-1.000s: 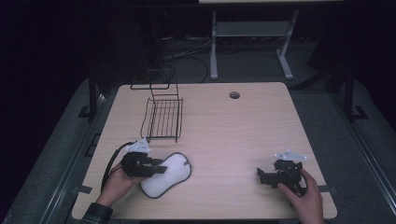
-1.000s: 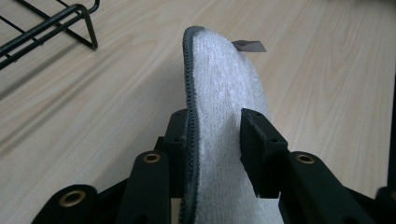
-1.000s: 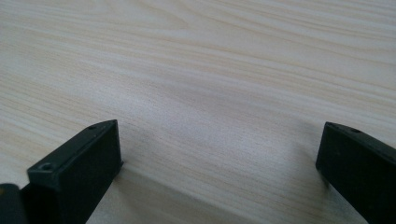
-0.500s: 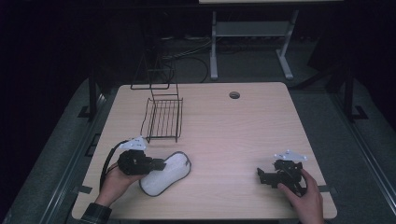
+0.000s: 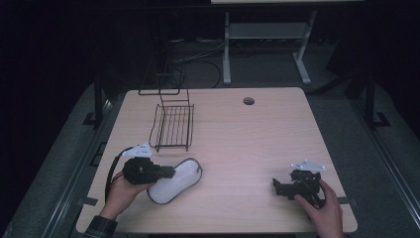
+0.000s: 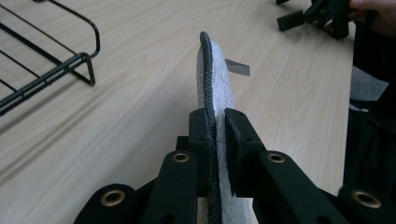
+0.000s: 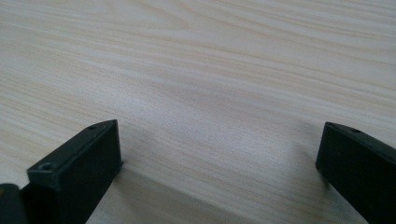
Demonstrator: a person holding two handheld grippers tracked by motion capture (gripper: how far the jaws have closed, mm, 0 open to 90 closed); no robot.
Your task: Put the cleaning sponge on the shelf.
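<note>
A white fabric slipper (image 5: pixel 182 179) with a black corded rim lies near the table's front left. My left gripper (image 5: pixel 170 172) is shut on one end of it. In the left gripper view the two jaws of the left gripper (image 6: pixel 217 122) pinch the slipper (image 6: pixel 218 74) edge-on, and it stands up on its side ahead of them. These jaws have just been closing with the slipper between them. My right gripper (image 5: pixel 277 187) rests at the front right, held by a hand. In the right gripper view, the jaws of the right gripper (image 7: pixel 219 158) stand wide apart over bare wood.
A black wire rack (image 5: pixel 173 126) stands behind the slipper at the left, and its near corner shows in the left gripper view (image 6: pixel 70 65). The light wooden table (image 5: pixel 247 144) has a cable hole (image 5: pixel 248 101) at the back. The floor around is dark.
The left hand has shifted slightly to the left, with its gripper at the slipper's end. The right hand and gripper have stayed where they were.
</note>
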